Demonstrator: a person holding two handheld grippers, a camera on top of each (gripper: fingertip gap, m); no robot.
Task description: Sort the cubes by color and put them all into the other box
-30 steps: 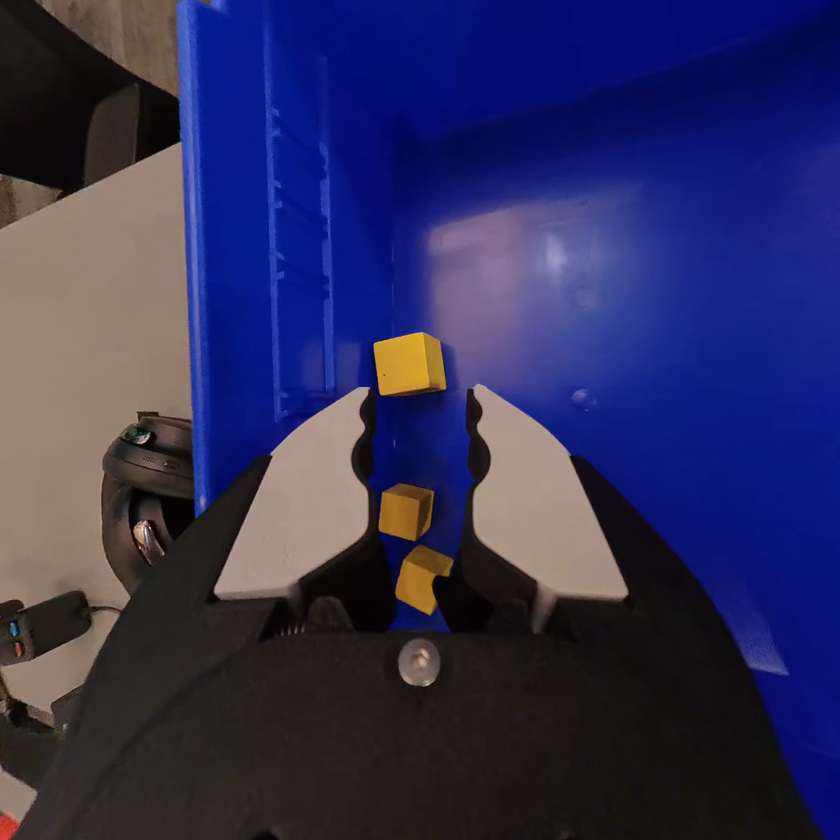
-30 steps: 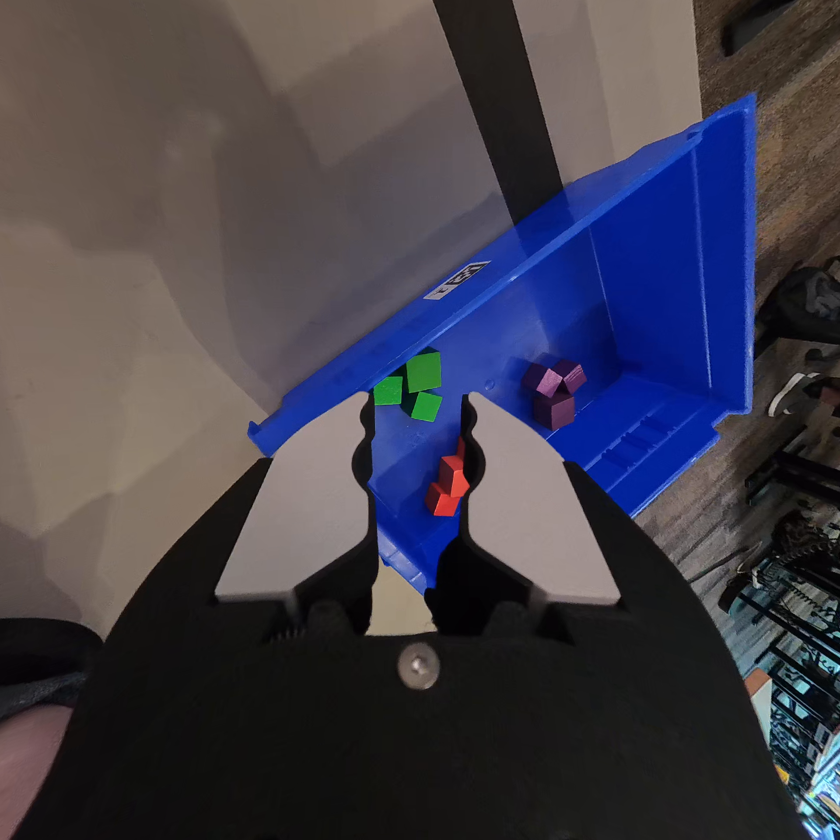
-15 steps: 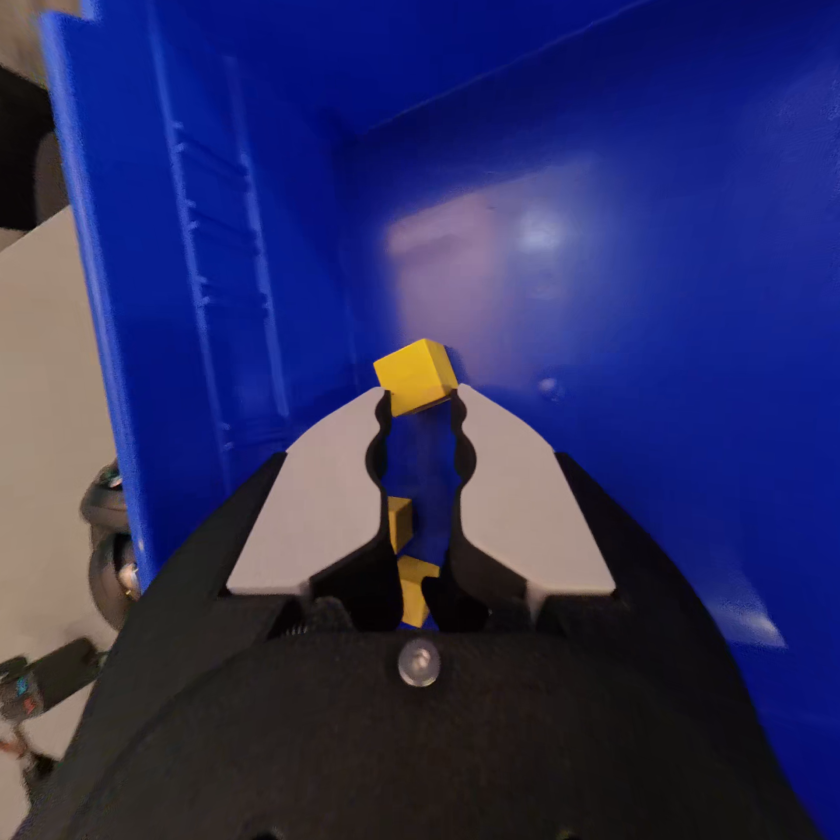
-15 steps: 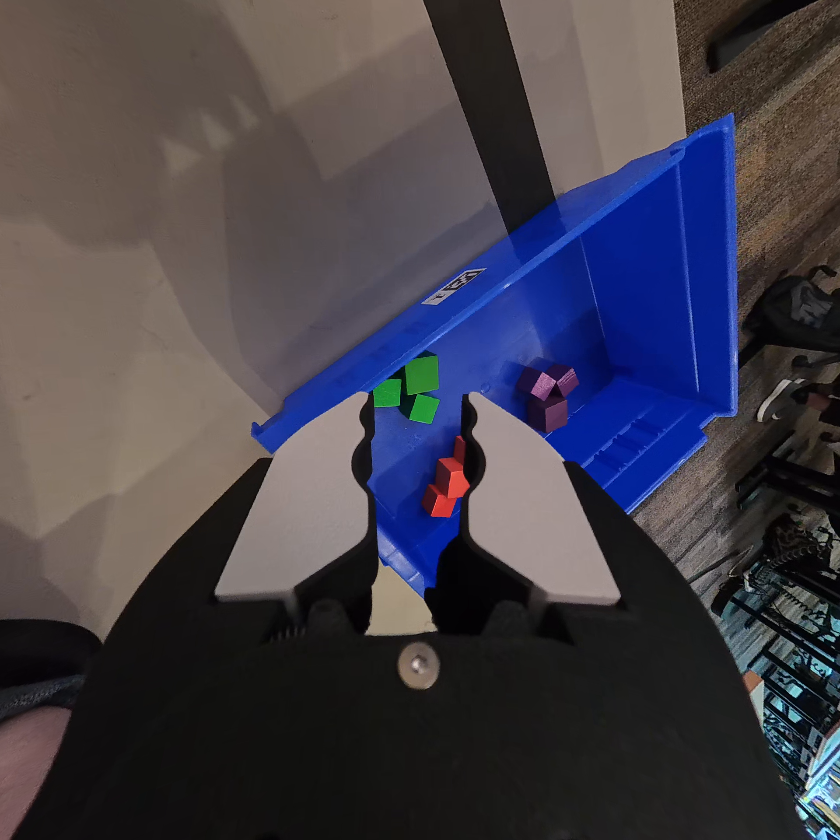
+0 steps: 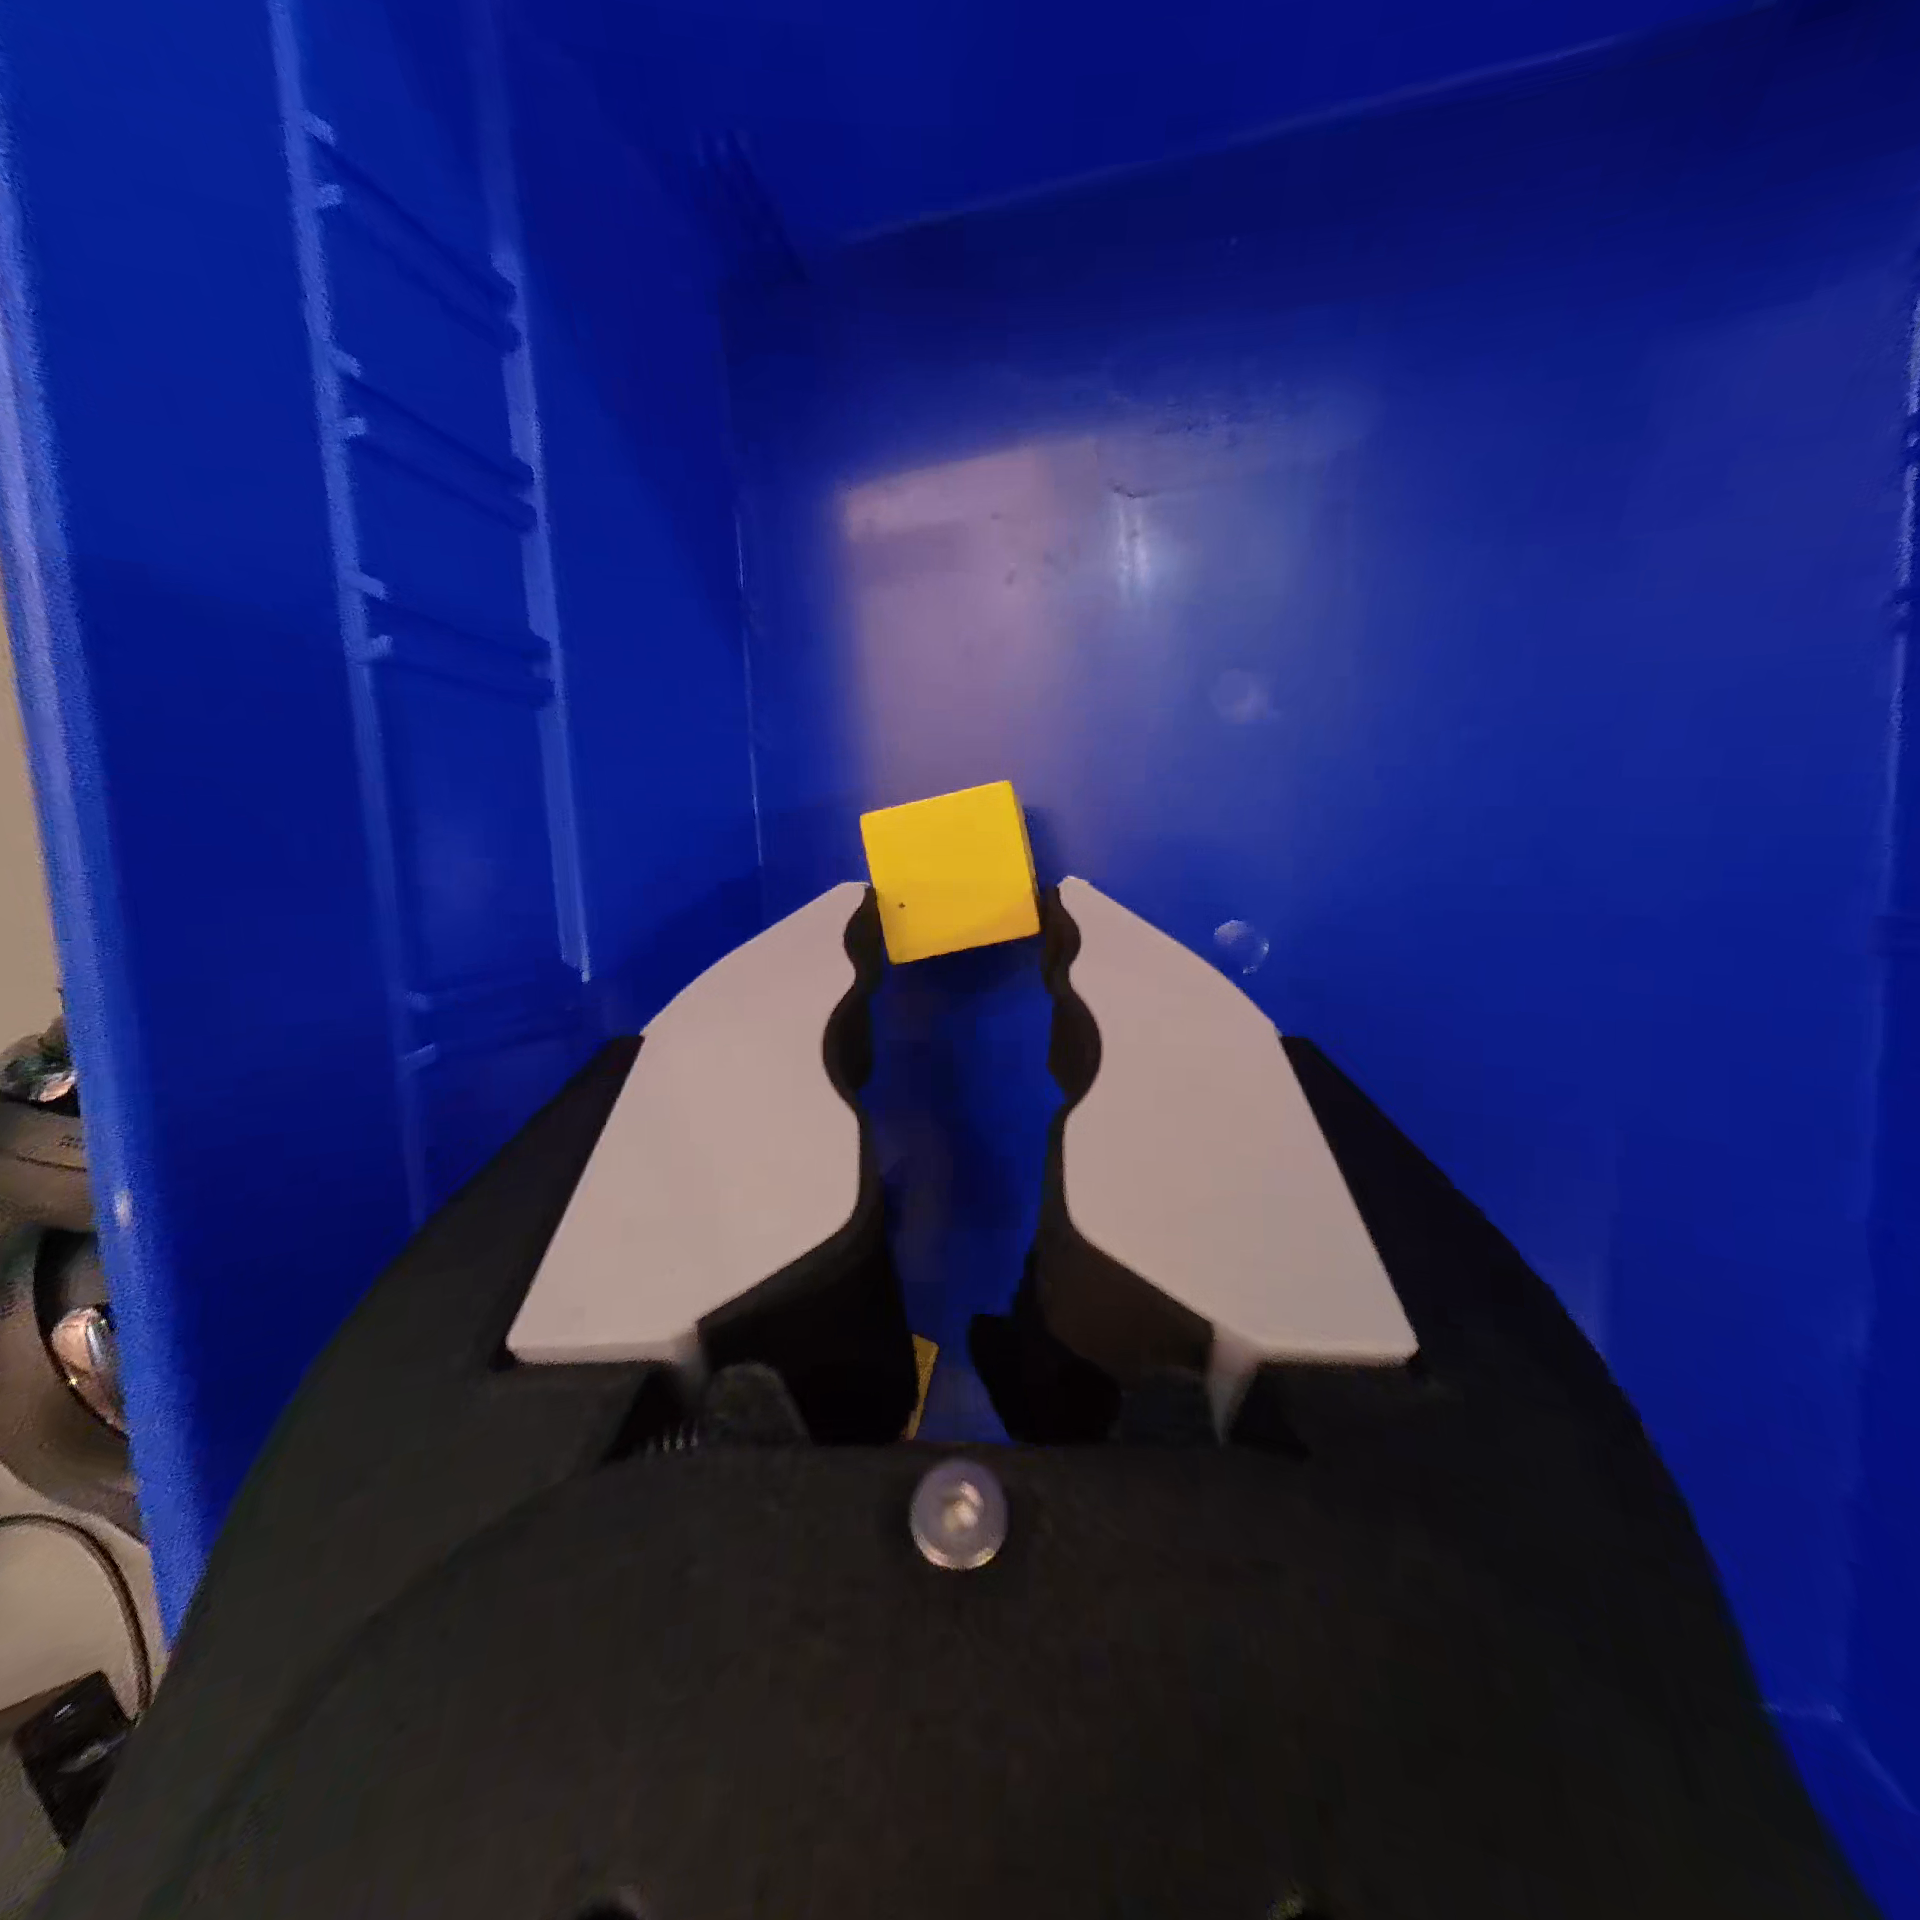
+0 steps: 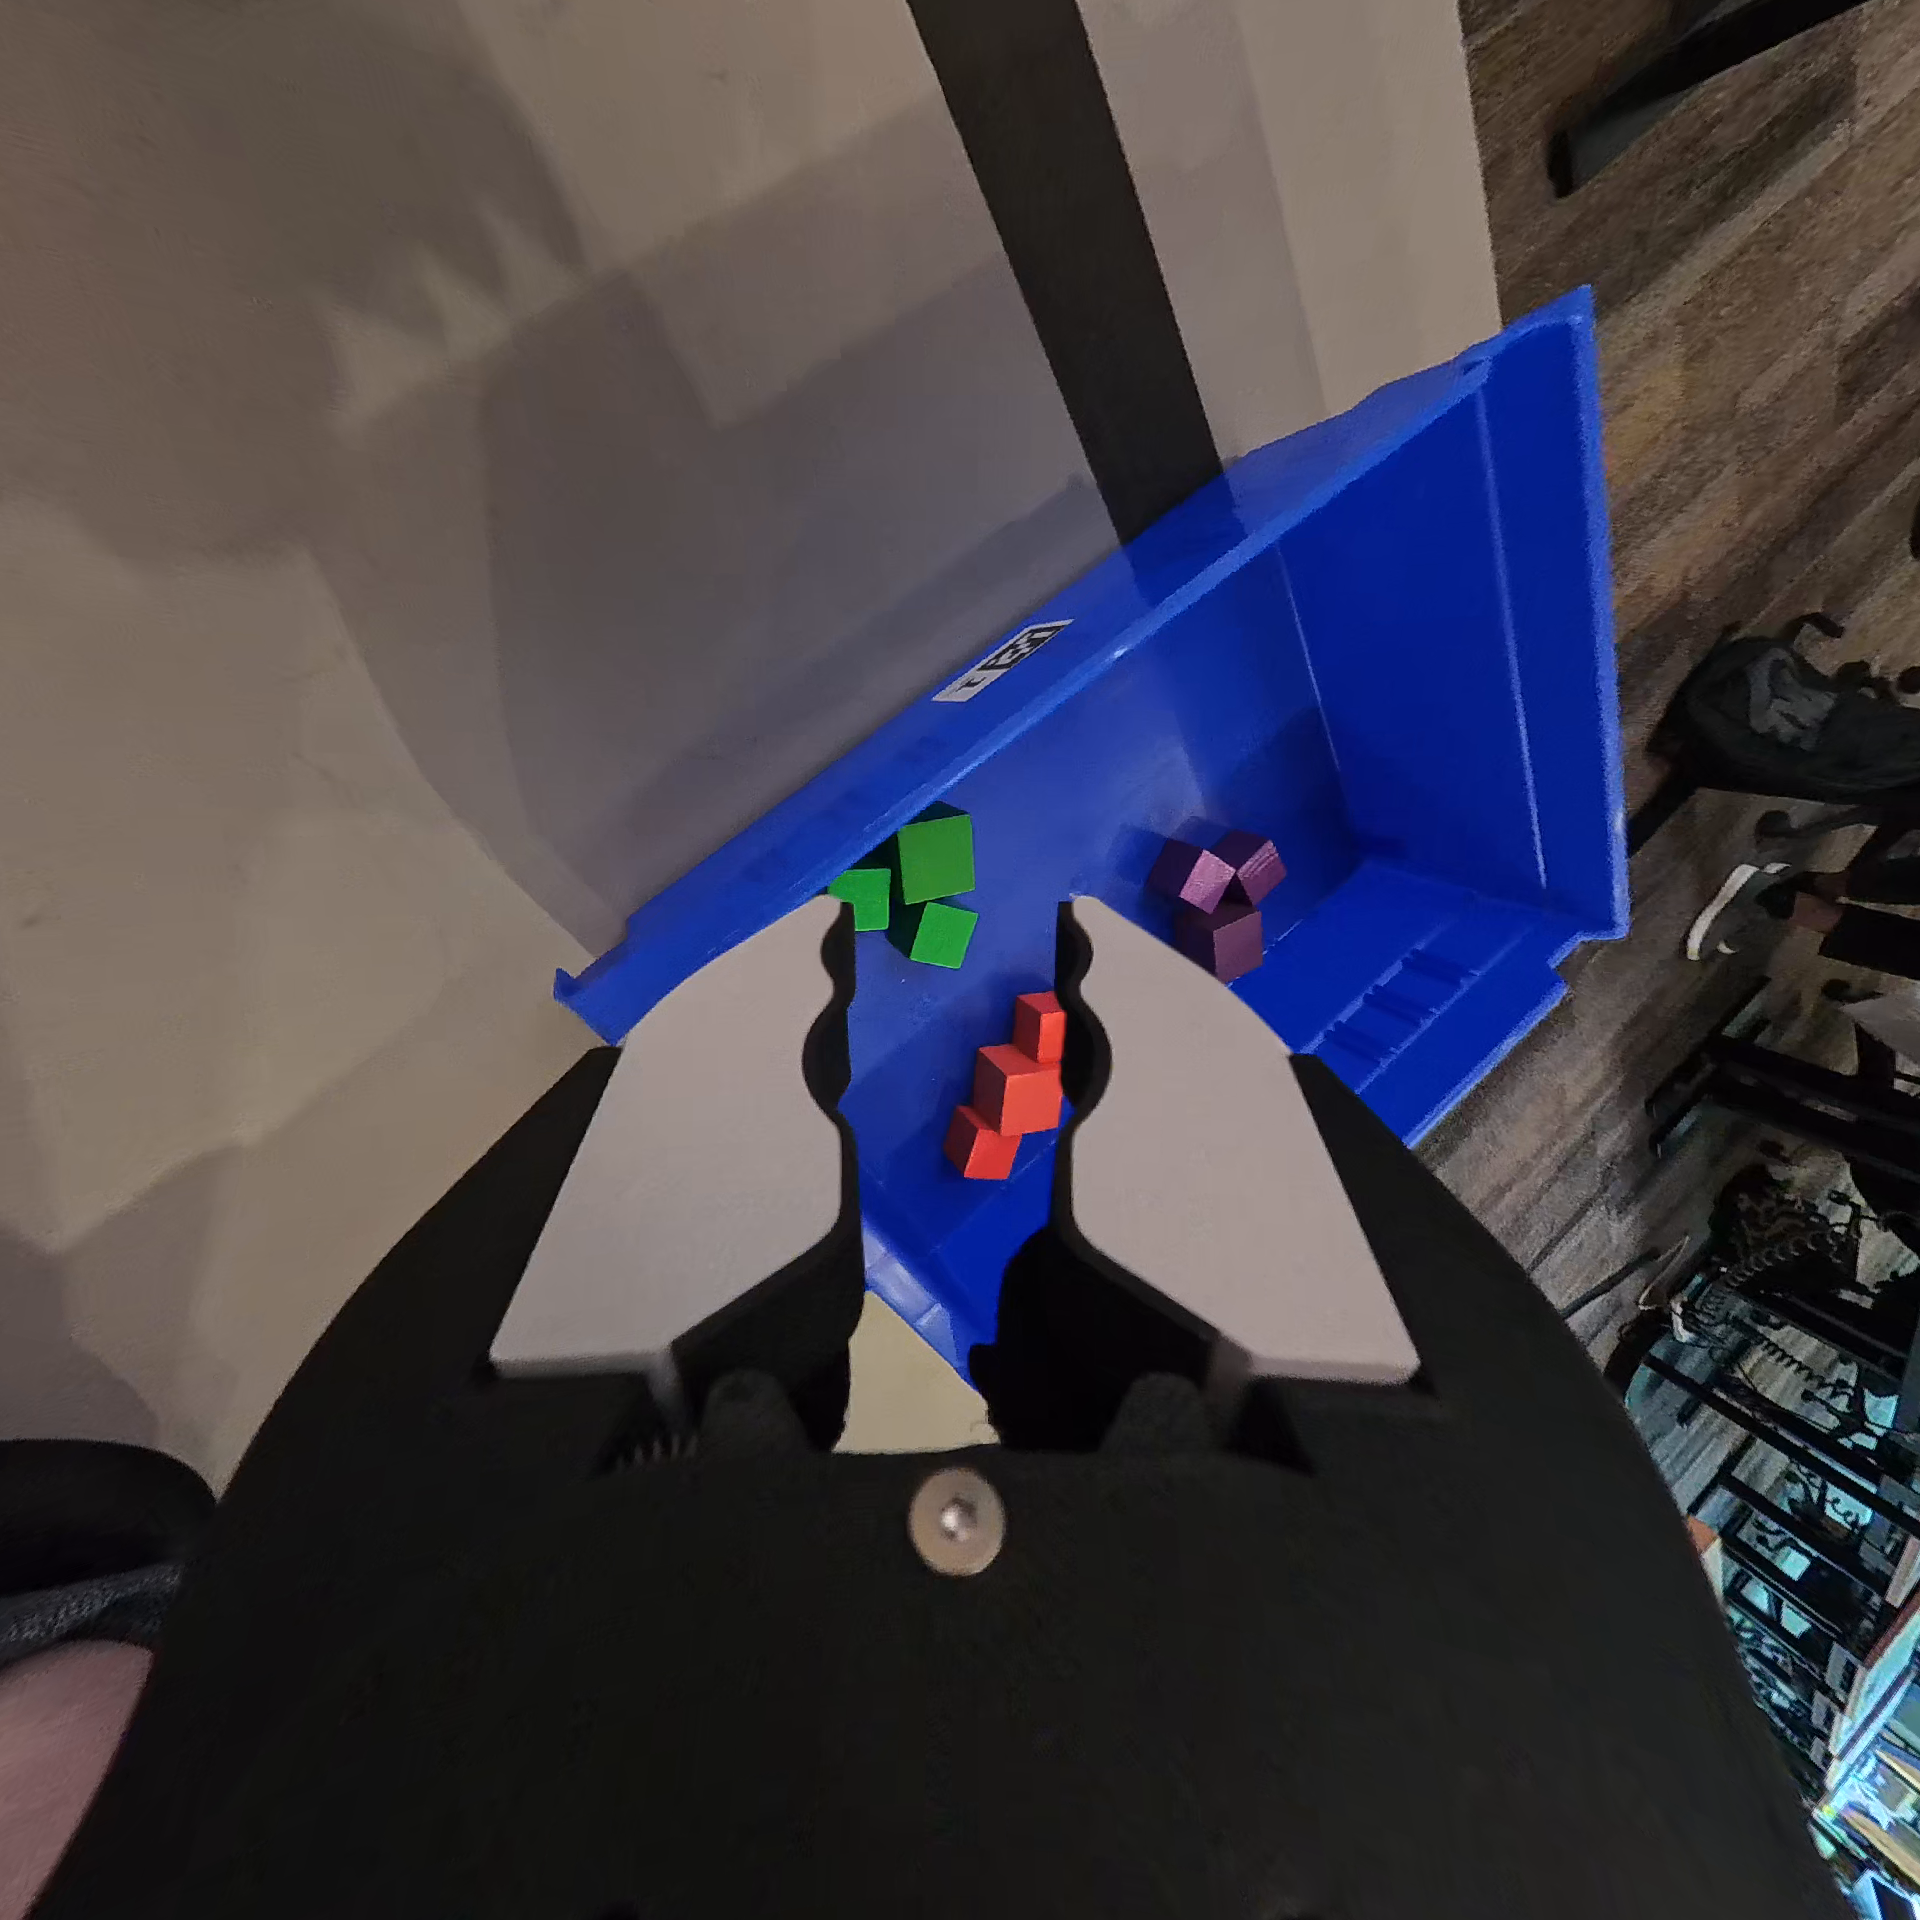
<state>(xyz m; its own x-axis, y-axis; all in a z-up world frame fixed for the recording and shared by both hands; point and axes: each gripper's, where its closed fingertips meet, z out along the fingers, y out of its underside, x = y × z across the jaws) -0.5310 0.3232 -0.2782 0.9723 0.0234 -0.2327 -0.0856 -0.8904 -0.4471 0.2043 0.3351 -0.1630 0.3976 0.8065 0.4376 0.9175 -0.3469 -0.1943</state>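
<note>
The yellow cube (image 5: 951,871) sits between the fingertips of your left gripper (image 5: 954,914), inside a blue box (image 5: 1455,623) close to its left wall. Both pads press its sides, so the jaws are closed to the cube's width and hold it. A sliver of another yellow cube (image 5: 921,1382) shows low between the fingers.

Your right gripper (image 6: 954,914) hangs above the other blue box (image 6: 1434,644) with jaws partly open and bare. Below lie the green cubes (image 6: 930,878), red cubes (image 6: 1013,1086) and purple cubes (image 6: 1216,894), each colour in its own cluster.
</note>
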